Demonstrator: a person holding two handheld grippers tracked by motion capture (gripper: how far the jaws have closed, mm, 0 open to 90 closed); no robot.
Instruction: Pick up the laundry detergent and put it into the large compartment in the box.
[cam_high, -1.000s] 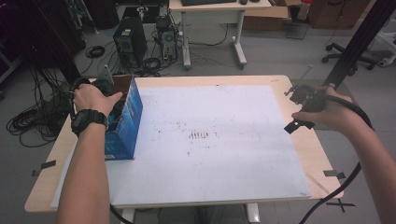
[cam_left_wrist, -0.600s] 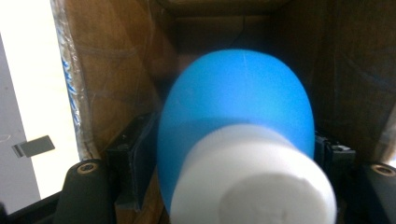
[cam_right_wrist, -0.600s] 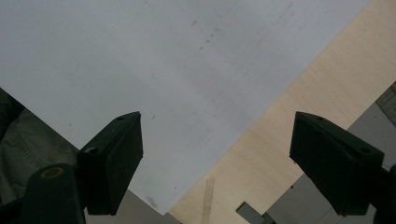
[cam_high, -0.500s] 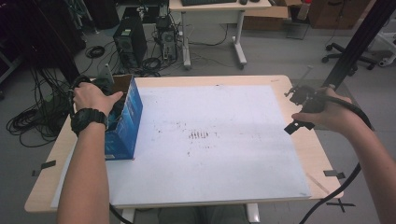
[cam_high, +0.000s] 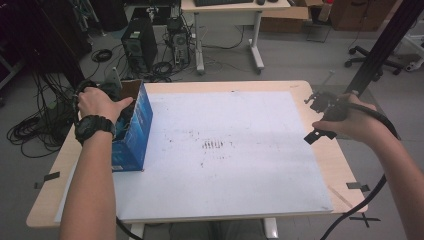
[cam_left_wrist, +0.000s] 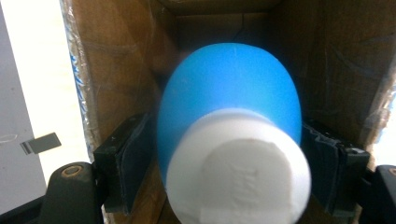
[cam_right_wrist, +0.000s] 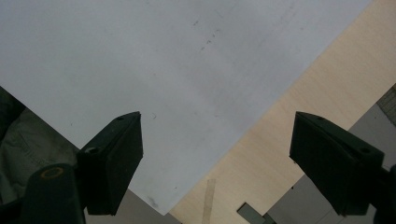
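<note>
A blue carton (cam_high: 134, 131) with a brown cardboard inside stands open-topped at the left edge of the table. My left gripper (cam_high: 119, 107) reaches into it, mostly covered by the hand. In the left gripper view, the gripper (cam_left_wrist: 224, 172) has its jaws pressed on both sides of a blue bottle-shaped object (cam_left_wrist: 229, 88) with a white end (cam_left_wrist: 238, 172) facing the camera, inside the carton's walls (cam_left_wrist: 116, 70). My right gripper (cam_high: 316, 118) hovers over the table's right edge, its jaws wide apart with nothing between them (cam_right_wrist: 217, 154).
A white sheet (cam_high: 225, 150) with small dark marks covers most of the wooden table (cam_high: 345, 170). Tape strips (cam_high: 357, 186) mark the table's edges. Behind the table are computer towers (cam_high: 135, 45), cables and a desk (cam_high: 225, 10). A black post (cam_high: 385, 45) rises at the right.
</note>
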